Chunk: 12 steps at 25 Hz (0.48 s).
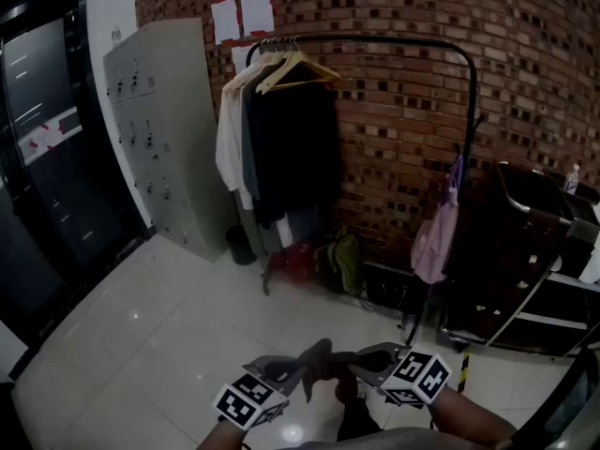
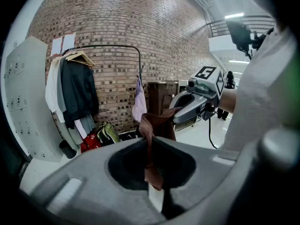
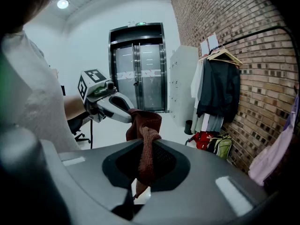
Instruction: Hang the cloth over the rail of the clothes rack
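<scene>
Gripper views face each other; all three share rack (image 1: 375,38).

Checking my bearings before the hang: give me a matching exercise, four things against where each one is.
Things:
1 cloth
2 wooden hanger
3 pink garment
4 green bag

Places:
A on the floor below the rail
B hanging at the right-hand post
C at the rail's left end
D clamped by left gripper and right gripper

Pairs: 1-D, 2-C, 3-B, 4-A
</scene>
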{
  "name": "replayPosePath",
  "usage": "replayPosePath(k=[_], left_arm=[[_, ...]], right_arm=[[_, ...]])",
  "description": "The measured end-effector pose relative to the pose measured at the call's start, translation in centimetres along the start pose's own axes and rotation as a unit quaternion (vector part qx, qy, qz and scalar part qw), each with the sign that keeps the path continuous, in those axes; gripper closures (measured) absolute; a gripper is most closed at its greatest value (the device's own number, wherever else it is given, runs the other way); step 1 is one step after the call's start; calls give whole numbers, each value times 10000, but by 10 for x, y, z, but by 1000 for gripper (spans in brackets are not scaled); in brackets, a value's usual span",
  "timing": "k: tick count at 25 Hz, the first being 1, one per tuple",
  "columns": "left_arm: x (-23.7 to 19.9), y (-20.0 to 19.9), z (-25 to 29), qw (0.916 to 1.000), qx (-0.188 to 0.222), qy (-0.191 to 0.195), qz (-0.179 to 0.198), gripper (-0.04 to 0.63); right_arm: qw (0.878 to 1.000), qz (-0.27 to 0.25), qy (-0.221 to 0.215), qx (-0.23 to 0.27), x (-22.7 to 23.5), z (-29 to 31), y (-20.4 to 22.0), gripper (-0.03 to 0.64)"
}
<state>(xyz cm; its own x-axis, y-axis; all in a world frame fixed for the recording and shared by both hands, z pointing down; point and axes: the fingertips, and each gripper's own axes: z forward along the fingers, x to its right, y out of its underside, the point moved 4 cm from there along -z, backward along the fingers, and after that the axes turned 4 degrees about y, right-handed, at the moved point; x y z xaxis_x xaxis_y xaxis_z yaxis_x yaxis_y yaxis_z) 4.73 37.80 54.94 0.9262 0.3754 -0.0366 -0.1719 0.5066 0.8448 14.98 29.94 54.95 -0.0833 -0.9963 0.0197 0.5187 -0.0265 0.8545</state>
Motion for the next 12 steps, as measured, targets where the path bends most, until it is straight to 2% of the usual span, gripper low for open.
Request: replayPosePath(k=[6, 12], left_arm=[[-69, -27, 47, 9998, -132, 78, -120, 583], [-175, -86, 125, 9997, -149, 200, -9, 583]], right_arm=[[9998, 203, 8, -26, 79, 35, -9, 601], [9992, 291, 281, -35, 215, 69, -36, 601]])
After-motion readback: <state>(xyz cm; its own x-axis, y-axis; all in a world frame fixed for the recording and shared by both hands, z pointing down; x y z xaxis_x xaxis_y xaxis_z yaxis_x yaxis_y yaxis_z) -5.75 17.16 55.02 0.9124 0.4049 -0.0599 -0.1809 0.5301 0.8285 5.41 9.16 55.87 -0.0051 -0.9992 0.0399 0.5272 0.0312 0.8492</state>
